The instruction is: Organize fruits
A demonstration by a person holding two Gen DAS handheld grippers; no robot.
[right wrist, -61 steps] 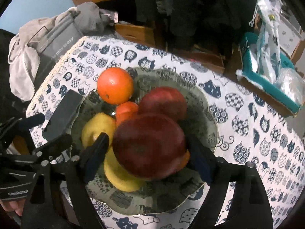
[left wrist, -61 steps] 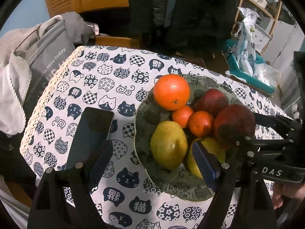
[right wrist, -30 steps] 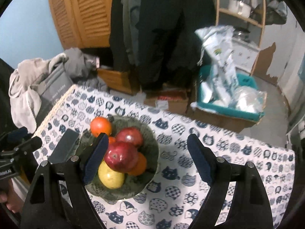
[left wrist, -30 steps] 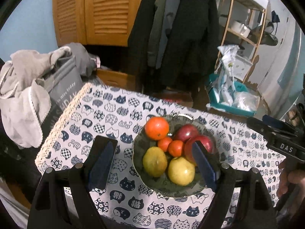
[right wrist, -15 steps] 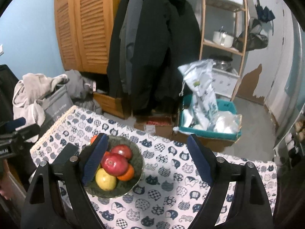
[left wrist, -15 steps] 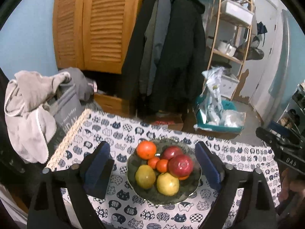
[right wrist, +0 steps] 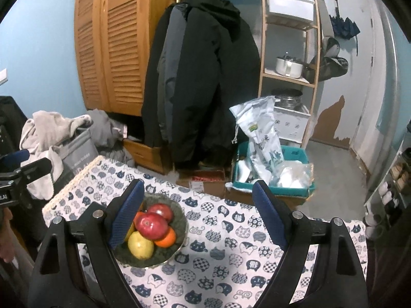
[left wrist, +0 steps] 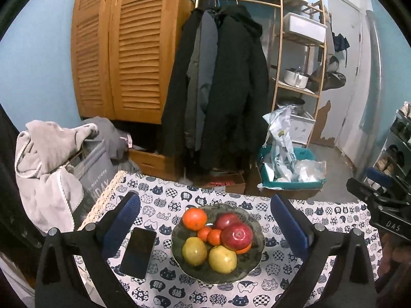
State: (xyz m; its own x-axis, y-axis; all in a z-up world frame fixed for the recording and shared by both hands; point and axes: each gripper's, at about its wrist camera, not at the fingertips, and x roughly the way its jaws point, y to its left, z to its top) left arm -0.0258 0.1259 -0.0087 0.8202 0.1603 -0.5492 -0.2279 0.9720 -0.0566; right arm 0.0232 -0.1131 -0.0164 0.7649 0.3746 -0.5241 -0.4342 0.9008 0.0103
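Fruit bowl (left wrist: 179, 250), dark green with a scalloped rim, standing on the cat-print tablecloth (left wrist: 272, 279) and holding all the visible fruit: a large orange (left wrist: 194, 218) at the far left, two small mandarins (left wrist: 209, 234) at the centre, two red apples, the nearer one (left wrist: 236, 235) lying on top of the heap, and two yellow-green pears (left wrist: 222, 258) at the near rim. No fruit lies loose on the cloth. A dark phone (left wrist: 138, 248) lies flat just beside the bowl's left edge, its long axis running away from the camera. The left gripper (left wrist: 205, 228) hangs above and on the near side of the bowl, which sits centred in its gap; its jaws have just been opening, stand wide apart and hold nothing. The right gripper (right wrist: 196, 214) is also spread and empty, with the bowl below and to the left, half hidden behind its left finger. Judged from this, the left gripper is the better lined up: a straight drop forward and down reaches the fruit, while the right must first shift left. The heap has no long axis of its own; the top apple looks the freest to take.
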